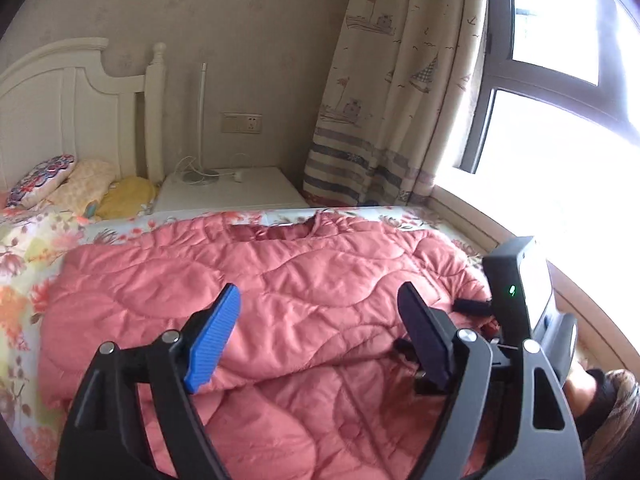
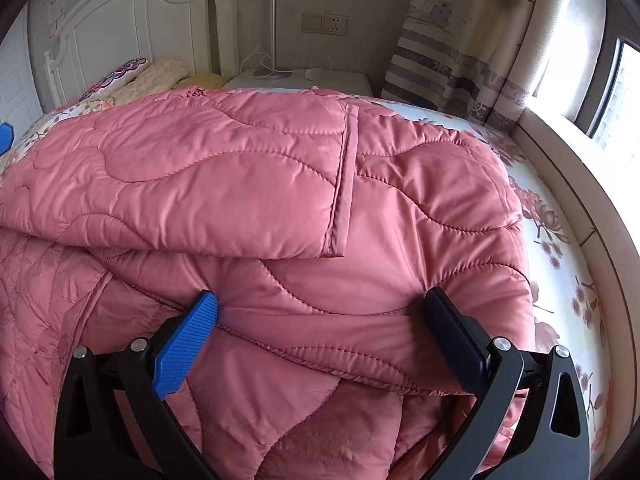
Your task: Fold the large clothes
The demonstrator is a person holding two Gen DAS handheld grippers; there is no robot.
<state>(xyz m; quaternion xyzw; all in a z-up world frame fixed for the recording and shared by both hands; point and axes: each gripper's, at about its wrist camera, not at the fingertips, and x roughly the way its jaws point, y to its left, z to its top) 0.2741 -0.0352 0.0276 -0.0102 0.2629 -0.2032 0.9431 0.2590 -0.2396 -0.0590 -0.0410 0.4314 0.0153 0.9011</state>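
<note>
A large pink quilted coat [image 1: 256, 288] lies spread on the bed, with a sleeve folded across its body [image 2: 224, 176]. My left gripper [image 1: 320, 304] is open and hovers just above the coat. My right gripper [image 2: 320, 304] is open, its fingers straddling a folded edge of the coat [image 2: 320, 336] near the coat's right side. The right gripper's body [image 1: 520, 292] shows at the right edge of the left wrist view. A blue fingertip [image 2: 5, 136] of the left gripper shows at the far left of the right wrist view.
The bed has a floral sheet [image 2: 560, 248]. A white headboard [image 1: 60, 112] and pillows [image 1: 60, 184] lie at the far left. A white nightstand [image 1: 228, 192] with a lamp [image 1: 200, 120] stands behind. A curtain [image 1: 392, 92] and a window [image 1: 560, 100] are at the right.
</note>
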